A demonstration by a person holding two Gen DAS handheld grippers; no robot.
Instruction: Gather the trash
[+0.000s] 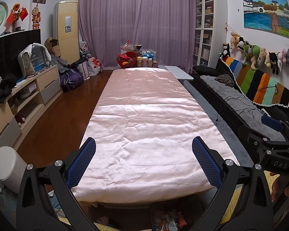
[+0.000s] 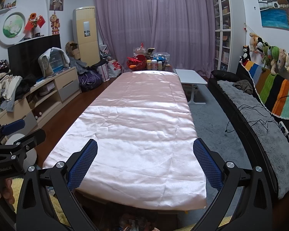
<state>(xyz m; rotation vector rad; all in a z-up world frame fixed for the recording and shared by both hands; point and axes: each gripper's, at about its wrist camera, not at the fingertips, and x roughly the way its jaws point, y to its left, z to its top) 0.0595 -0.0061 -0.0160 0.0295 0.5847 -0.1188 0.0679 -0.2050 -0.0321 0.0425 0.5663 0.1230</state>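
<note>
Pink satin cloth [image 1: 144, 119] lies bare — left gripper [image 1: 144, 144] and right gripper [image 2: 145, 146] gaping.

Home living room. Long worktop [image 1: 144, 115] under pink satin cloth sits mid-room; TV [image 2: 32, 55] on low cabinet to its left, black sofa [image 2: 260, 130] with plush toys [image 1: 260, 54] above to its right, purple curtain [image 1: 136, 19] and bookcase [image 2: 224, 25] beyond.
</note>
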